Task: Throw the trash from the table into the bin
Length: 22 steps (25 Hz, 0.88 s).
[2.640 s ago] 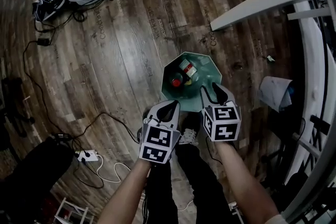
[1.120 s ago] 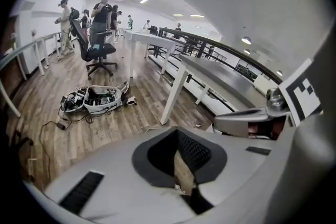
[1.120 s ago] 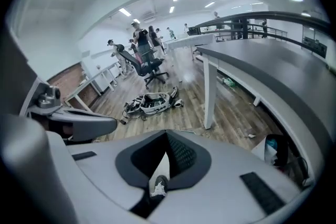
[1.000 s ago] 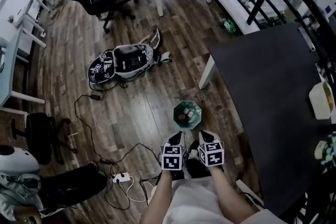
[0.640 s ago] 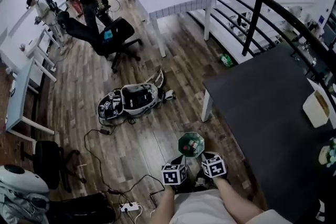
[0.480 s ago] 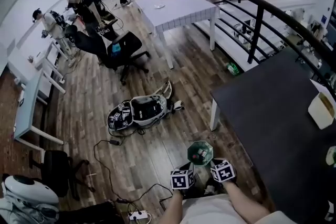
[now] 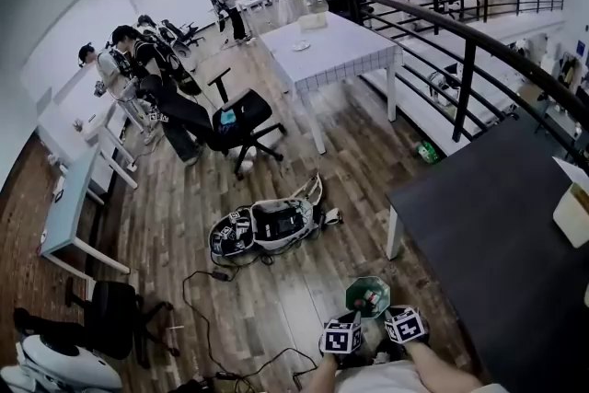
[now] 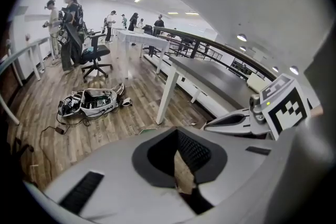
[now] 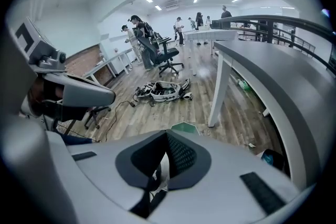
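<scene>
**Left gripper**: jaws drawn together to a thin slit, through which only the brown wood-plank floor shows; nothing is held.

**Right gripper**: jaws likewise closed and empty. It sits just beside the left gripper, and both are angled downward.

**Green octagonal plastic bin**: stands on the floor directly ahead of both sets of fingertips and close to them. Small red and white bits of trash lie inside it.

**Dark grey rectangular table**: lies to the right of the right gripper, with its white leg beyond the bin.

**Pale cardboard box**: rests on the far right side of the table, well apart from both grippers.
</scene>
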Each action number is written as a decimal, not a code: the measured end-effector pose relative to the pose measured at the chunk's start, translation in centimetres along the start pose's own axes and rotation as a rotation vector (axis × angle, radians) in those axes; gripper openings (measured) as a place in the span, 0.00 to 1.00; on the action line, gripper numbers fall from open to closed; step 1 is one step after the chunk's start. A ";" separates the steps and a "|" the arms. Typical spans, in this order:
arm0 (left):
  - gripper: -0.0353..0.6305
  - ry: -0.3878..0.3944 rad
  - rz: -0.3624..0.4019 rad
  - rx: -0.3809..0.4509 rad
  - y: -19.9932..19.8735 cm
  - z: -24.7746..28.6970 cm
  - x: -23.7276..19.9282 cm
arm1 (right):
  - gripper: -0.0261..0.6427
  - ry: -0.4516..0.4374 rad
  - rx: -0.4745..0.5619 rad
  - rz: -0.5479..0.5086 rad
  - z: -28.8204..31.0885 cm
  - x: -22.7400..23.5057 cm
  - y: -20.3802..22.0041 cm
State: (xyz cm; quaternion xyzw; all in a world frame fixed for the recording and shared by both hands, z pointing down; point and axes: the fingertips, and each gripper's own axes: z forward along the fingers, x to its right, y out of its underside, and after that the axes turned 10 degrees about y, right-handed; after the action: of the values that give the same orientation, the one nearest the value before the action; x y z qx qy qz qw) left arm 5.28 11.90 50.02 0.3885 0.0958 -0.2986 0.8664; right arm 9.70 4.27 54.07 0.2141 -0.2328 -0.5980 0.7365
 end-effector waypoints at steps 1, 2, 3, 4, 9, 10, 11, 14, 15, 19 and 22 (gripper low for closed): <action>0.09 0.000 0.002 -0.002 0.0 0.1 0.0 | 0.07 -0.001 -0.006 -0.004 0.0 0.1 0.0; 0.09 -0.001 0.001 -0.003 0.1 0.2 -0.1 | 0.07 -0.001 -0.011 -0.007 0.0 0.1 -0.1; 0.09 -0.004 -0.003 -0.002 0.0 0.3 -0.2 | 0.07 0.003 -0.009 -0.013 -0.1 0.3 -0.3; 0.09 -0.009 -0.008 0.000 -0.1 0.4 -0.4 | 0.07 0.008 -0.002 -0.022 -0.1 0.5 -0.5; 0.09 -0.026 -0.030 0.008 -0.1 0.5 -1.2 | 0.07 0.017 0.006 -0.057 0.1 0.6 -0.8; 0.09 -0.027 -0.031 0.011 -0.3 0.5 -1.2 | 0.07 0.011 0.001 -0.054 0.0 0.5 -0.7; 0.09 -0.028 -0.031 0.015 -0.5 0.5 -1.2 | 0.07 0.007 -0.004 -0.050 0.0 0.5 -0.8; 0.09 -0.032 -0.033 0.027 -1.0 0.8 -1.3 | 0.07 0.011 -0.012 -0.034 0.3 1.2 -0.7; 0.09 -0.035 -0.038 0.033 -1.2 1.0 -1.3 | 0.07 0.019 -0.012 -0.034 0.5 1.7 -0.8; 0.09 -0.042 -0.064 0.048 -0.8 0.8 -1.4 | 0.07 0.024 -0.013 -0.039 0.7 1.8 -0.6; 0.09 -0.035 -0.058 0.044 -0.5 0.5 -1.2 | 0.07 0.047 -0.006 -0.048 0.3 1.9 -0.2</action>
State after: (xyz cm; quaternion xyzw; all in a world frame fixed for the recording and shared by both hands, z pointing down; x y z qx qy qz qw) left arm 3.99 11.80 50.58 0.3994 0.0850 -0.3324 0.8502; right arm 9.71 2.32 54.37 0.2313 -0.2086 -0.6110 0.7278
